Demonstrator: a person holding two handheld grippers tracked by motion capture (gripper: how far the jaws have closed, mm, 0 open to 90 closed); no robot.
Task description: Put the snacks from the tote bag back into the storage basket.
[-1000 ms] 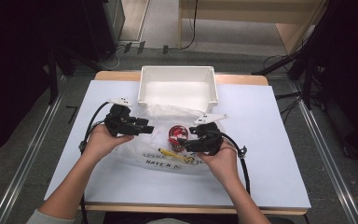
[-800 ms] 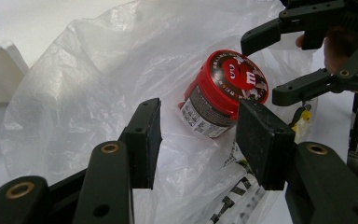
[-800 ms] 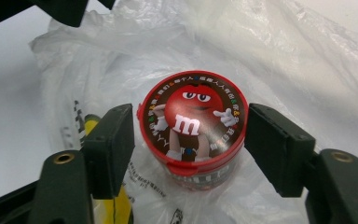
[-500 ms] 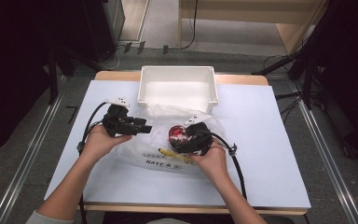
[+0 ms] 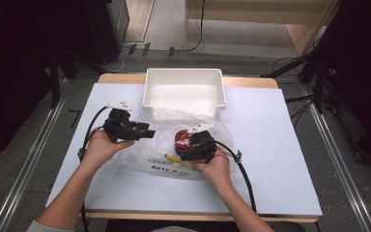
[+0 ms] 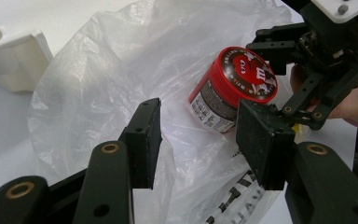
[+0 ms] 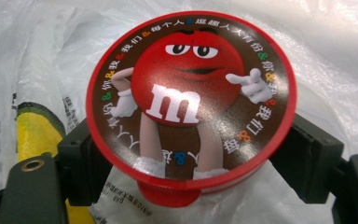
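Note:
A clear plastic bag (image 5: 166, 121) with black print lies in the middle of the white table. Inside it is a round candy can (image 5: 180, 139) with a red lid. In the right gripper view the lid (image 7: 191, 93) carries a red cartoon figure. My right gripper (image 7: 191, 161) has one pad on each side of the can just under the lid and is shut on it. In the left gripper view the can (image 6: 230, 88) lies tilted, with the right gripper (image 6: 303, 70) around it. My left gripper (image 5: 145, 133) is open at the bag's left edge, and bag film (image 6: 98, 79) lies between its jaws (image 6: 198, 140).
An empty white bin (image 5: 183, 77) stands at the back centre, just behind the bag; its corner (image 6: 14, 60) appears in the left gripper view. A yellow patch (image 7: 37, 135) shows on or in the bag beside the can. Black cables trail from both grippers.
My right gripper has moved left to the can and closed around it. The left gripper has stayed at the bag's left edge.

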